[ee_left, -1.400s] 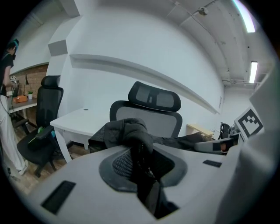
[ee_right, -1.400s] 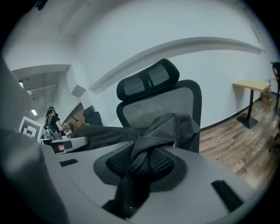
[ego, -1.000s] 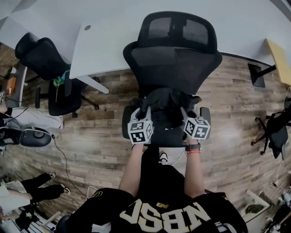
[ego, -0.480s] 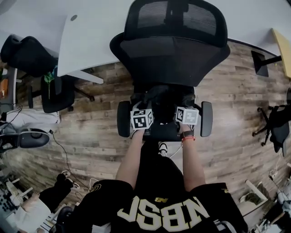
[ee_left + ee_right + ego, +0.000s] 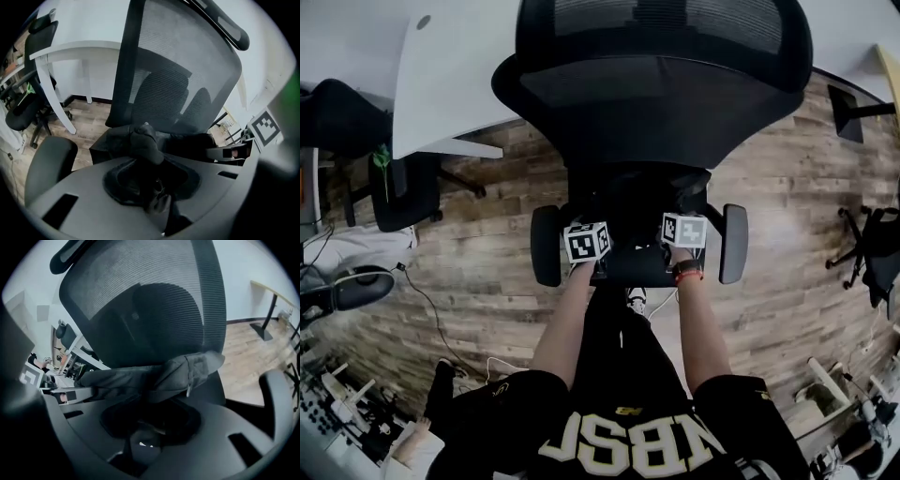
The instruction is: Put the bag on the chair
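Pinching the bag (image 5: 642, 202) on the chair (image 5: 661, 103), left gripper (image 5: 592, 232) and right gripper (image 5: 679, 223) jaws stand nearly closed

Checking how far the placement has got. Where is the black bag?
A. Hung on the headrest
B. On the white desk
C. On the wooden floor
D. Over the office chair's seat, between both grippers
D: the bag is over the seat of the chair, in front of its backrest, with the left gripper and the right gripper each shut on its fabric.
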`<state>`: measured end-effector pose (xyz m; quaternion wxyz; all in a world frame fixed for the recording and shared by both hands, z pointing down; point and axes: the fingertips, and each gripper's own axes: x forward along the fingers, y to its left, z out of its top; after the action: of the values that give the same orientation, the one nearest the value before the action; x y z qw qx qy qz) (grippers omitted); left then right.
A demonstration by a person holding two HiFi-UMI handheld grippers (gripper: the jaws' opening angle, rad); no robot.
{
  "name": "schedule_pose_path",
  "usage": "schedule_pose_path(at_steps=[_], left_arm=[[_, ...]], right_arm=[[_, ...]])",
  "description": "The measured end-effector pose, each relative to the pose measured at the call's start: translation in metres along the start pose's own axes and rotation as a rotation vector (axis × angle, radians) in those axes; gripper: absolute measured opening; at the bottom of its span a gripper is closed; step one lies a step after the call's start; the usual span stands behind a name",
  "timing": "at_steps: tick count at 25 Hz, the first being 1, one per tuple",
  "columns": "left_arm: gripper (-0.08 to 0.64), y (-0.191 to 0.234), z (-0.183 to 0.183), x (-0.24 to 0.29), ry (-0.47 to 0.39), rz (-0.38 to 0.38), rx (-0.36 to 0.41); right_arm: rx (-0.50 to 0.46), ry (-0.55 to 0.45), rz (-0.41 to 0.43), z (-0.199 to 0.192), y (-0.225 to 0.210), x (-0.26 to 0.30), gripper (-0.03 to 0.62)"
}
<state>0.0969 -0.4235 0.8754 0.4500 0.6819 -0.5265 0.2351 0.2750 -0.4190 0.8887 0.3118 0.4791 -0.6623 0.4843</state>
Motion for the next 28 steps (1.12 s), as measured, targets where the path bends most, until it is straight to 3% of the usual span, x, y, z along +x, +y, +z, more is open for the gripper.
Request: schedule_pose_path(at_steps=[4, 12, 15, 18, 22, 28], left_arm=[[0.083, 0.012, -0.012, 0.03, 0.024, 0.004, -0.005], [0.083, 0.041, -0.01, 0.083, 0.05, 0.04, 0.056], [0.108, 0.062, -0.002, 0.093, 0.062, 0.095, 0.037], [0.176, 0.064, -0.003, 0.09, 0.072, 0.104, -0.018], [0.232, 0.051, -0.016, 0.08, 0.118, 0.055, -0.027], [0.247, 0.032, -0.021, 0.052, 0.119, 0.015, -0.047]], right_arm=[[0.004, 0.014, -0.019, -0.005, -0.015, 0.028, 0.115], [-0.014, 0.002, -0.079, 0.001, -0.051, 0.067, 0.124], [0.134, -0.01, -0.073, 0.002, -0.073, 0.073, 0.129], [0.265, -0.036, -0.049, 0.0, -0.088, 0.067, 0.181], [0.232, -0.02, -0.051, -0.007, -0.083, 0.057, 0.31], [0.228, -0.05, -0.02, -0.011, -0.058, 0.032, 0.322]])
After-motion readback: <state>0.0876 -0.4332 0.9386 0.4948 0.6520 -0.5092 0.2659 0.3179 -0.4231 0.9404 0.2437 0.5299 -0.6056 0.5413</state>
